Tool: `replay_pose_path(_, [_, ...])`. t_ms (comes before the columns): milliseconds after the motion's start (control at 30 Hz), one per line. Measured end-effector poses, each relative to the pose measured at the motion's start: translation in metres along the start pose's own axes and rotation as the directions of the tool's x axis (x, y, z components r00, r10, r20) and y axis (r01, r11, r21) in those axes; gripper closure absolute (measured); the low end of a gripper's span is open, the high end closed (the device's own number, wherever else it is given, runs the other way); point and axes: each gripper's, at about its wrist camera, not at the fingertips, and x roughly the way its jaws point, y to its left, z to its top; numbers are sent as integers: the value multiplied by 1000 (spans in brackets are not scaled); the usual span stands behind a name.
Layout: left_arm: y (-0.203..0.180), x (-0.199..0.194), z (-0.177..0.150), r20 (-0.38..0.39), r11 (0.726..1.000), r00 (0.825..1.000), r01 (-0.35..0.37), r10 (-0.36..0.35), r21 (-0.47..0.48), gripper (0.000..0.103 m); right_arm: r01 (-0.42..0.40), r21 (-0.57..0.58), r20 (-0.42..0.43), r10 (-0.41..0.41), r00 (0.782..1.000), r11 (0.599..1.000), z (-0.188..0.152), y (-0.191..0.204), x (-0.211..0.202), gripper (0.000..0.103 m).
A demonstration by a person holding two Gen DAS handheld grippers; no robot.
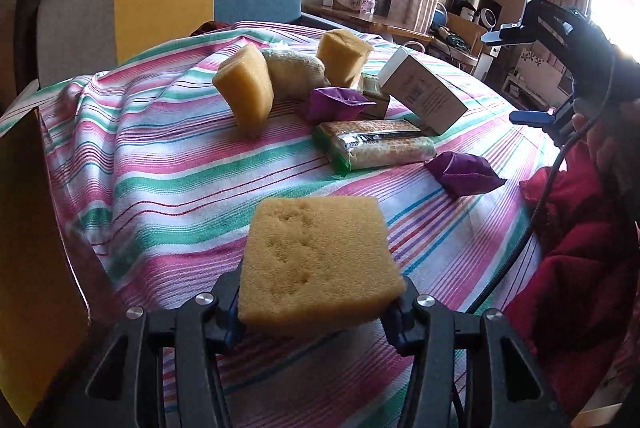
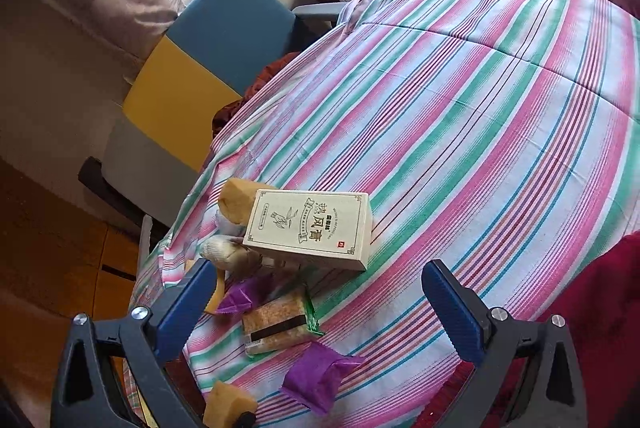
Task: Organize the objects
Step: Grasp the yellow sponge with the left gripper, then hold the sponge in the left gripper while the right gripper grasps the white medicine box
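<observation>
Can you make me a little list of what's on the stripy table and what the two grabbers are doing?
surface: striped cloth
left gripper: jaws shut on a yellow sponge
right gripper: jaws open, empty
other sponges: two
purple packets: two
cracker pack: lying flat
white box: propped on other items

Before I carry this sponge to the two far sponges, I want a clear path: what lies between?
Only bare striped cloth lies between the held sponge and the nearer far sponge, in the left wrist view.
</observation>
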Motion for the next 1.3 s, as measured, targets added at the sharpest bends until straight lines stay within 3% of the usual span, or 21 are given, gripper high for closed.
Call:
replay_pose_path(600, [3,-2,-2,11,1000,1000,14,-14,-7,49,51,-76,-66,-56,996,996,-3,10,12,0])
replay_pose_path(733, [3,-2,-3,10,1000,1000,16,-16,-1,49,78,-166,-126,-99,987,983,-4,23,22,0])
replay_pose_path(800, [3,-2,-3,10,1000,1000,19,-19,-4,49,94,-288,-170,-148,974,953,-3,40,31,0])
replay_pose_path(833, [4,-2,-3,10,1000,1000,20,-20,-8,49,118,-376,-168,-193,967,919,-3,51,35,0])
replay_pose_path(967, [4,-1,-3,11,1000,1000,24,-24,-14,49,180,-661,-99,-322,942,729,4,88,51,0])
replay_pose_path(1067, [5,-2,-2,10,999,1000,30,-29,-16,49,202,-762,-93,-413,906,616,12,94,75,0])
replay_pose_path(1167, [6,-2,-2,10,999,999,34,-34,-21,49,185,-789,-137,-460,877,587,19,89,103,0])
replay_pose_path(1300, [6,-2,-2,10,999,999,34,-34,-20,49,196,-785,-143,-480,865,588,21,85,124,3])
